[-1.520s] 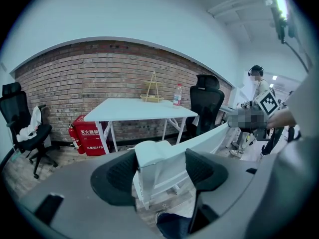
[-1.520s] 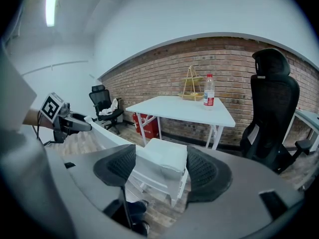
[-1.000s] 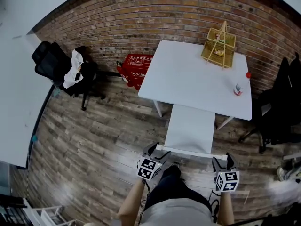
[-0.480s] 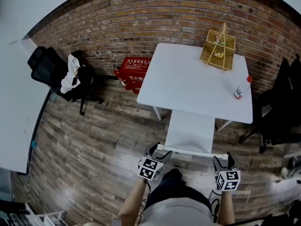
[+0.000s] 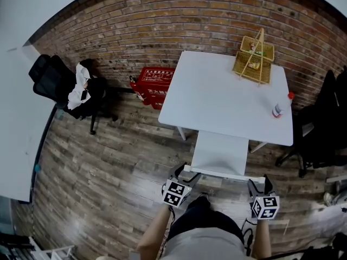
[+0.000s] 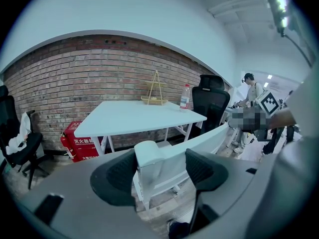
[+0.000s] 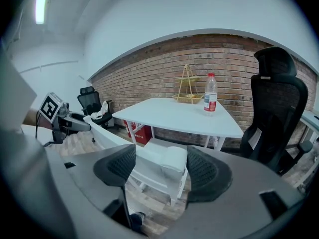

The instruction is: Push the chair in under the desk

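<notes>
A white chair [image 5: 219,153] stands at the front of the white desk [image 5: 222,96], its seat partly under the desktop. My left gripper [image 5: 181,171] is shut on the left end of the chair's backrest [image 6: 149,158], which sits between the pads. At the other end of that top rail, my right gripper [image 5: 259,182] is shut on the right corner of the backrest [image 7: 167,161]. Both gripper views look over the chair toward the desk [image 6: 134,116] [image 7: 179,116] and a brick wall.
On the desk stand a wicker rack [image 5: 254,53] and a bottle [image 5: 278,109]. A red box [image 5: 154,81] lies by the wall. Black office chairs stand at the left [image 5: 65,85] and right [image 5: 320,129]. Another white table [image 5: 16,123] runs along the left.
The chair has slid forward, so less of its seat shows in front of the desk edge. Both grippers have moved forward with the backrest.
</notes>
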The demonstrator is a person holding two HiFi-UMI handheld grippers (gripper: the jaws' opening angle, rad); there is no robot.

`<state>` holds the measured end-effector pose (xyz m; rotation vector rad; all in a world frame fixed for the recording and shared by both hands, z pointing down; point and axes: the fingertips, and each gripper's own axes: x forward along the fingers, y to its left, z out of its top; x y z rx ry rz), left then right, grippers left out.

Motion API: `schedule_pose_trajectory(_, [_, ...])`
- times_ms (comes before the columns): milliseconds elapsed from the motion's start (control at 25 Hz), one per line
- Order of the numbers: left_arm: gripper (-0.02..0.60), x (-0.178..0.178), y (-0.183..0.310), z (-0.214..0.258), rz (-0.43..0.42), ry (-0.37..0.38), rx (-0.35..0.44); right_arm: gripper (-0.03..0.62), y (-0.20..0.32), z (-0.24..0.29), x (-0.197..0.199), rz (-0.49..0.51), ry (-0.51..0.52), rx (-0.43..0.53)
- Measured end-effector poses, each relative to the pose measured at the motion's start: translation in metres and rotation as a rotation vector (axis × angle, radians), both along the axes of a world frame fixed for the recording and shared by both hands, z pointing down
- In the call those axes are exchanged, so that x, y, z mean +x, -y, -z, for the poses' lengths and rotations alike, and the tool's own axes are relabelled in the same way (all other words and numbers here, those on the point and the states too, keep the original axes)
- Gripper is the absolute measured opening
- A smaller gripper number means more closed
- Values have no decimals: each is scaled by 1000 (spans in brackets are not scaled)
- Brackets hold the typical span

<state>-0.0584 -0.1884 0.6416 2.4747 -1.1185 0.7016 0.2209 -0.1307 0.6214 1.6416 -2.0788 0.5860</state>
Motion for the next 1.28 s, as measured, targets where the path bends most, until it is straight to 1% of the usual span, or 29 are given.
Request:
schedule_pose_trajectory(280, [316,2,17,3,-3,-8,5,319,15,0,1,-11,-1,9])
schedule_pose_trajectory(440, [316,3,24,0,-6,4,3,319,23,2,2,-14,-4,-1])
schedule_pose_trajectory(600, [316,6,36,2,-2,-3,13,319,34,1,5,-16,-6,-1])
schedule_pose_trajectory(720, [316,7,43,3,-2,0,1,320,42,2,7,-17,-9,1])
schedule_pose_trajectory(1280, [318,22,76,5,15,7,-6,321,79,3,21,-4,-18,-14])
